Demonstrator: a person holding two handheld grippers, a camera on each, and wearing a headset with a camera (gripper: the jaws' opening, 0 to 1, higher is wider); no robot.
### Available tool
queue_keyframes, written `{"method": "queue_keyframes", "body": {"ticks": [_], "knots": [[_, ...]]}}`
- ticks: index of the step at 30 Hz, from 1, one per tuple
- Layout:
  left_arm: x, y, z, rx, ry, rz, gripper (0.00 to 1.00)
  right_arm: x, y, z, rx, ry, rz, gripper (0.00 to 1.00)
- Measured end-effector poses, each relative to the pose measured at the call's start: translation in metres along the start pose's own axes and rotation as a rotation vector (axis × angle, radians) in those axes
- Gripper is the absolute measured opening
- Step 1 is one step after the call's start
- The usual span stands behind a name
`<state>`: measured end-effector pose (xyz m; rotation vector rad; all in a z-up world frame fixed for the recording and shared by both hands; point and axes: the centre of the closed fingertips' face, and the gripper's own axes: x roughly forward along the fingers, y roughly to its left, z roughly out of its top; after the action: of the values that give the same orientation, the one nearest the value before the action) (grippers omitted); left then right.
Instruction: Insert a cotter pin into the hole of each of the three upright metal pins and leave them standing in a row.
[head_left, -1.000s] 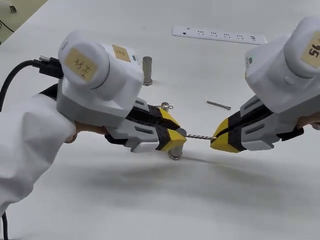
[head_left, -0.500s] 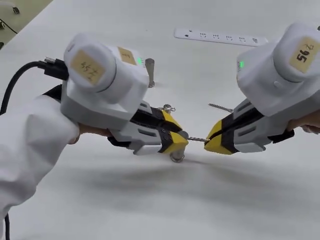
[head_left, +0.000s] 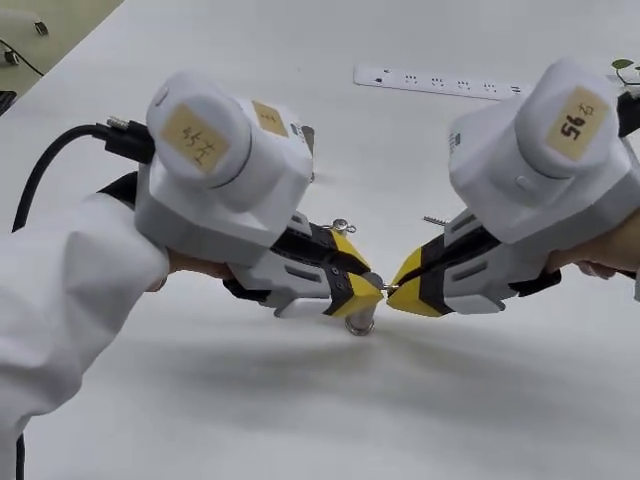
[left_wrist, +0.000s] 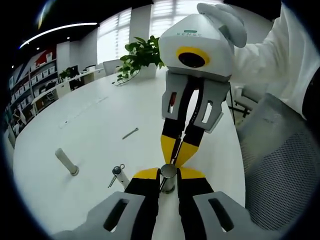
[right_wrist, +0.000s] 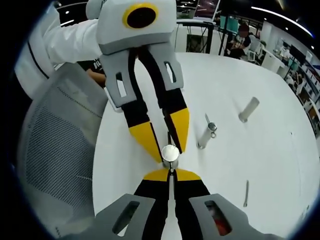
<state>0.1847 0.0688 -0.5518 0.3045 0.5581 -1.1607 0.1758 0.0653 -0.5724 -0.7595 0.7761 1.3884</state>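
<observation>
Closing the gap, right gripper (head_left: 398, 297), clenched on thin steel cotter pin (right_wrist: 171, 171), now sits almost against left gripper (head_left: 360, 283), which grasps short upright grey metal pin (left_wrist: 168, 178). Cotter is likely entering its hole. Behind that pin, second metal pin (left_wrist: 120, 175) holds a cotter. Third metal pin (left_wrist: 66, 161), further back, looks empty.

- The right gripper (head_left: 392, 291) has come in toward the left gripper (head_left: 370, 286). We now see their yellow tips almost touching, where a clear gap lay between them a second ago.
- The cotter pin (head_left: 385, 288) in the right gripper's tips has gone further into the metal pin (head_left: 360, 324) clamped at the left gripper's tips. Only a sliver of it shows between the two grippers, where a long bare stretch showed before.
- The spare cotter pin (head_left: 432, 220) lying beyond the right gripper is now mostly covered by that gripper's body.
</observation>
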Motion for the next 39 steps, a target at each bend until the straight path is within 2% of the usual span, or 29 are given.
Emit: {"method": "queue_keyframes", "body": {"ticks": [7,16,23,26,29,32,34,36,39], "knots": [[-0.001,-0.001,-0.001,0.011,0.007,-0.002,0.10,0.003,0.001,0.001,-0.036,0.002,0.002,0.00],[0.000,-0.002,-0.001,0.007,0.012,0.001,0.10,0.004,0.001,0.001,-0.126,0.005,0.002,0.00],[-0.005,-0.004,0.005,0.047,-0.027,0.003,0.12,-0.001,-0.003,0.004,-0.081,-0.038,-0.017,0.04],[-0.008,-0.007,0.003,0.043,-0.027,-0.011,0.24,-0.001,-0.006,0.002,-0.057,-0.051,-0.034,0.13],[-0.015,-0.012,0.004,0.016,-0.068,-0.026,0.40,-0.002,-0.003,0.004,-0.011,-0.080,-0.026,0.19],[-0.022,-0.011,0.002,-0.005,-0.083,-0.011,0.51,-0.001,-0.002,0.006,0.032,-0.114,-0.012,0.18],[-0.025,-0.013,-0.001,-0.010,-0.075,-0.013,0.54,-0.001,-0.003,0.007,0.042,-0.118,-0.014,0.18],[-0.030,-0.008,-0.003,-0.002,-0.072,0.030,0.58,0.000,-0.002,0.007,0.047,-0.118,-0.016,0.18],[-0.033,-0.007,-0.005,-0.026,-0.080,0.044,0.75,0.002,-0.002,0.008,0.059,-0.121,-0.018,0.18]]}}
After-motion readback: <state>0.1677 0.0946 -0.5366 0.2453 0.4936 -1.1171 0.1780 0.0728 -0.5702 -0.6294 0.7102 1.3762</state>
